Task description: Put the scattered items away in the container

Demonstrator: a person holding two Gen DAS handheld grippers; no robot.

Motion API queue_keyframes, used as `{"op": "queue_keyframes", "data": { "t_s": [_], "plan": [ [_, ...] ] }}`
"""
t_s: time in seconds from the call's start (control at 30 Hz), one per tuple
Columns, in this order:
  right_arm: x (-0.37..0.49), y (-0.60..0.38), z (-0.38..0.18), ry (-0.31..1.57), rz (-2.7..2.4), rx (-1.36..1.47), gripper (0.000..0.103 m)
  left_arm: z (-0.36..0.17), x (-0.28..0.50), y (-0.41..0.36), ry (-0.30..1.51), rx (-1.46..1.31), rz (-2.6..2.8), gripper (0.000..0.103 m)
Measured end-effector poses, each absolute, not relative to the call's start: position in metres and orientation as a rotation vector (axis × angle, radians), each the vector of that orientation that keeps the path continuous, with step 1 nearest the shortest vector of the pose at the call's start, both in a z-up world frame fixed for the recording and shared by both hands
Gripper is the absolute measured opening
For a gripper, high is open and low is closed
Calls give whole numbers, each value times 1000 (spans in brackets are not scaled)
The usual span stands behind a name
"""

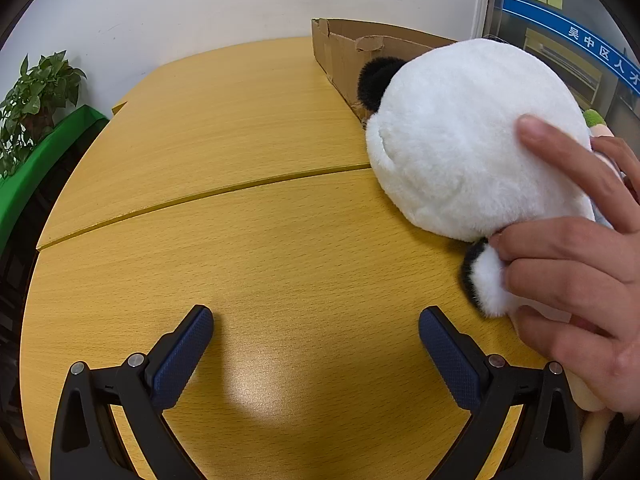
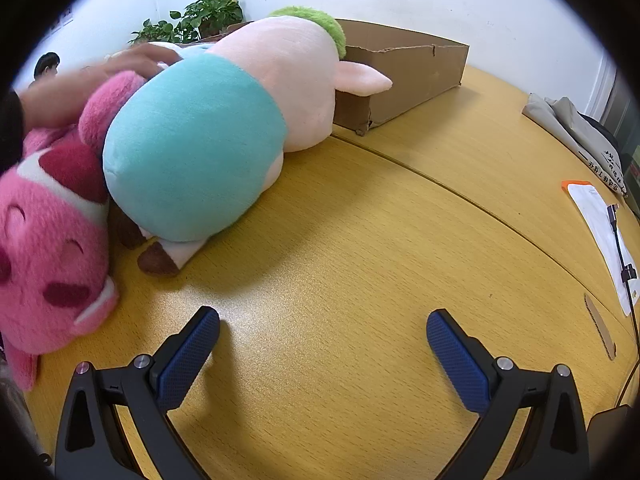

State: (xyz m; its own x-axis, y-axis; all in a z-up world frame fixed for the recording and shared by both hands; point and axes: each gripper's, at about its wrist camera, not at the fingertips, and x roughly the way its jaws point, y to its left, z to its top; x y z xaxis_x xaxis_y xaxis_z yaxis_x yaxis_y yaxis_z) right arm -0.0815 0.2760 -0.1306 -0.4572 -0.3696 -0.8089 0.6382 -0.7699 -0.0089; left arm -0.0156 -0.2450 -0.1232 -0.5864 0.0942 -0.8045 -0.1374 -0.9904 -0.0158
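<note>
In the left wrist view a white and black panda plush lies on the wooden table at the right, with a bare hand on it. A shallow cardboard box stands behind it. My left gripper is open and empty, low over the table. In the right wrist view a pink, teal and green plush lies in front of the cardboard box, beside a pink bear plush. My right gripper is open and empty, to the right of the plushes.
A potted plant on a green ledge stands past the table's left edge. In the right wrist view a grey bag, a white sheet and a cable lie at the table's right side. An arm reaches over the plushes.
</note>
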Motion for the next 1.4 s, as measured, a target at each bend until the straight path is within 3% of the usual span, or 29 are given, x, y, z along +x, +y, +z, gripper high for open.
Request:
{"op": "queue_keyframes", "data": {
  "t_s": [1.4],
  "plan": [
    [-81, 276, -131, 419, -2226, 1128, 103, -122, -13, -243, 73, -1358, 2686, 103]
  ]
}}
